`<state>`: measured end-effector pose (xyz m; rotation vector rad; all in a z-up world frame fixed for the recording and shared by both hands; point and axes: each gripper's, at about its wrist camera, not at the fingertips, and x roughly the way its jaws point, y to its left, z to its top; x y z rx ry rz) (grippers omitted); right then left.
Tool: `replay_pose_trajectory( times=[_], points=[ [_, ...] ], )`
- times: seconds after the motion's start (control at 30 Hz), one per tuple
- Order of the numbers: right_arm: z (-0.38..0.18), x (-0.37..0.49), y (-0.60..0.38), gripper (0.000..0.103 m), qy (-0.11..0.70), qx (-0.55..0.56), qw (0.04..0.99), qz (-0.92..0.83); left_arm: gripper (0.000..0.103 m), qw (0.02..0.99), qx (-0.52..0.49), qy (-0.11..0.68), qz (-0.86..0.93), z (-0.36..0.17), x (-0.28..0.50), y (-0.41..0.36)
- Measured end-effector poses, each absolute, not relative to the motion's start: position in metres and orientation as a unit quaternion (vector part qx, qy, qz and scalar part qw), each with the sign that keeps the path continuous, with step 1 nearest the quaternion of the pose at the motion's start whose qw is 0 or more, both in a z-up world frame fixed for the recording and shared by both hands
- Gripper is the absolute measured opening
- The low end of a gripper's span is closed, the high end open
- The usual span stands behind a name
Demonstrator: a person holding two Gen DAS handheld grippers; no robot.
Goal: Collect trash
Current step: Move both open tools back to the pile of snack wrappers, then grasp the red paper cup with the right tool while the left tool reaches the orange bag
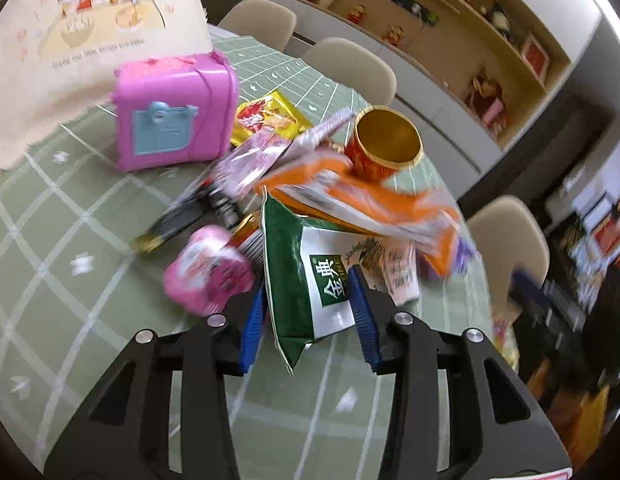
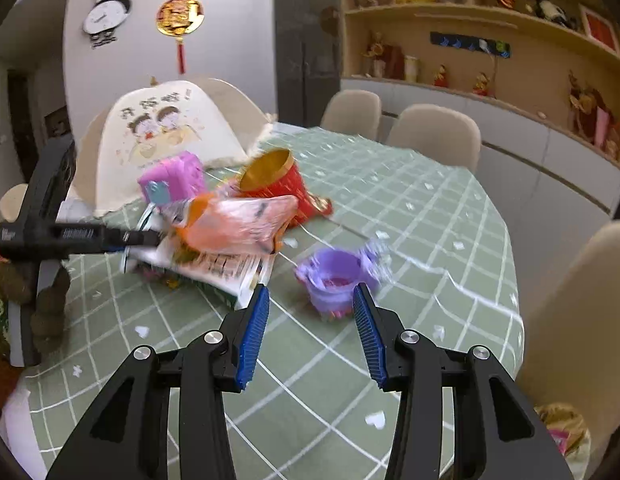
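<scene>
A heap of wrappers lies on the green checked tablecloth [image 1: 70,220]. My left gripper [image 1: 310,282] is shut on a green-and-white snack bag [image 1: 298,240], with a blue pad against each side of it. Behind the bag lie an orange wrapper [image 1: 369,200], a red and gold paper cup [image 1: 385,148] on its side and a pink crumpled pack [image 1: 206,272]. In the right wrist view my right gripper [image 2: 311,300] stands open. A crumpled purple cup [image 2: 333,276] sits just beyond its fingertips, untouched. The left gripper [image 2: 148,237] reaches into the heap from the left.
A pink toy case [image 1: 174,112] and a cream food cover with a cartoon print [image 1: 90,20] stand behind the heap. Beige chairs [image 2: 433,136] ring the table, and its edge [image 2: 513,280] curves round on the right. Shelves with ornaments [image 2: 509,40] line the far wall.
</scene>
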<state>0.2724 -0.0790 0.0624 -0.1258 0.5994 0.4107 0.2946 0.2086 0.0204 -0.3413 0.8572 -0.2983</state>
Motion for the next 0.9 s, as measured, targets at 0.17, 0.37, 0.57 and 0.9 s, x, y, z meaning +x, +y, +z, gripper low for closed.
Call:
replay_pose_trajectory(
  times=[0.17, 0.37, 0.57, 0.9],
  points=[
    [0.066, 0.286, -0.049, 0.042, 0.295, -0.069, 0.923, 0.237, 0.038, 0.882, -0.129, 0.430, -0.146, 0.022, 0.260, 0.226],
    [0.072, 0.307, -0.015, 0.042, 0.287, -0.028, 0.923, 0.256, 0.038, 0.883, -0.116, 0.434, -0.134, 0.022, 0.230, 0.248],
    [0.074, 0.349, 0.011, 0.042, 0.308, -0.014, 0.922, 0.233, 0.054, 0.892, -0.136, 0.412, -0.129, 0.028, 0.221, 0.265],
    [0.051, 0.377, 0.000, 0.042, 0.305, -0.060, 0.938, 0.154, 0.061, 0.894, -0.158, 0.388, -0.160, 0.040, 0.227, 0.256]
  ],
)
